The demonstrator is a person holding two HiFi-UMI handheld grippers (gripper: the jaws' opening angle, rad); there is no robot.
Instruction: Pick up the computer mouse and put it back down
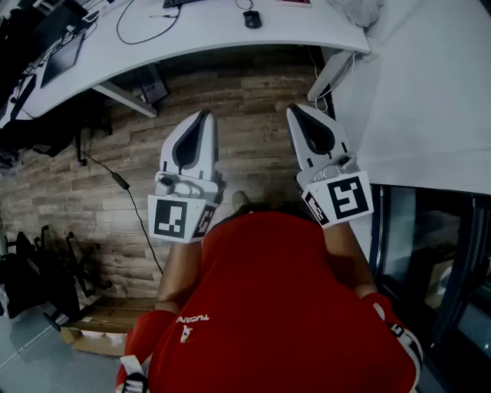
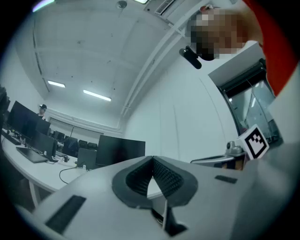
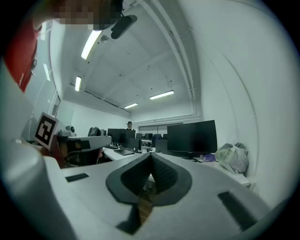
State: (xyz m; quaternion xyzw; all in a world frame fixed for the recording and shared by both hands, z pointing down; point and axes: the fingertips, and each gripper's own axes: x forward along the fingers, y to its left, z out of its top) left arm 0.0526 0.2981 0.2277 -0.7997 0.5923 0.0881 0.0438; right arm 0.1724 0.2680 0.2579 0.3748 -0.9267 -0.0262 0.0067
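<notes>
On the desk [image 1: 215,32] sits one mouse [image 1: 252,18]; left tongs [image 1: 203,115] and right tongs [image 1: 294,111] closed, empty.

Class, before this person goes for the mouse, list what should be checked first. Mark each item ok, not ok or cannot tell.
1. Mouse in sight, lying on the desk: ok.
2. Left tool carries nothing: ok.
3. Right tool carries nothing: ok.
4. One tool has its jaws apart, ready to take the mouse: not ok, both are shut.
5. Tools close to the mouse: not ok, both are held over the floor, short of the desk edge.
6. Which tool is meant to grasp: cannot tell.
</notes>
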